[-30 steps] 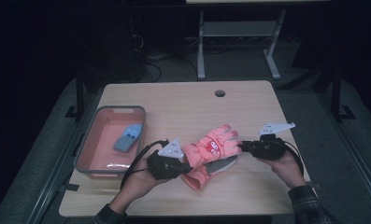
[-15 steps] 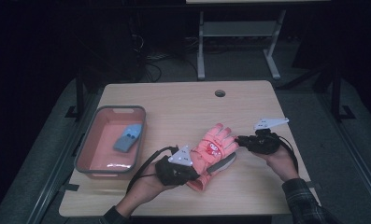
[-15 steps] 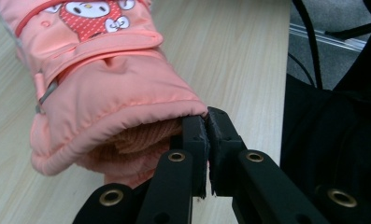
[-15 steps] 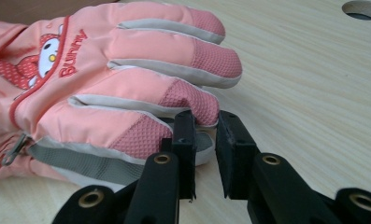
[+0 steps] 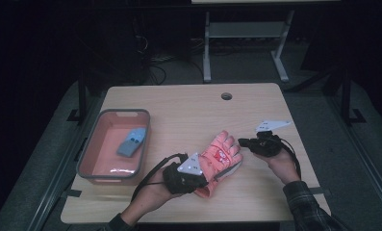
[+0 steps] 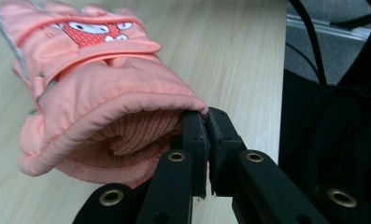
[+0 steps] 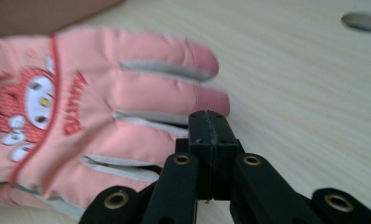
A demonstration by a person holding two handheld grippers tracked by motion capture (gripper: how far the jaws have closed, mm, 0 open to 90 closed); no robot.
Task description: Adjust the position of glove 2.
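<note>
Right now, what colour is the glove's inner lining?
The padded glove's knit lining is salmon-orange, matching the shell; clearest in the left gripper view.

dark room, wooden table [image 5: 188,108]

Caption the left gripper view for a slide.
Left tool shut on the cuff edge of a padded salmon-pink child's glove above a light wooden table.

The room around the worktop [image 5: 193,110] is very dark, almost black. Light falls from above, so the wood looks bright. A small shiny spot glints inside the bin [image 5: 112,144] near the left edge. In the right claw view the pink glove [image 7: 94,116] looks blurry and smeared. In the left claw view the glove's cuff is sharp, and the far worktop goes soft.
</note>
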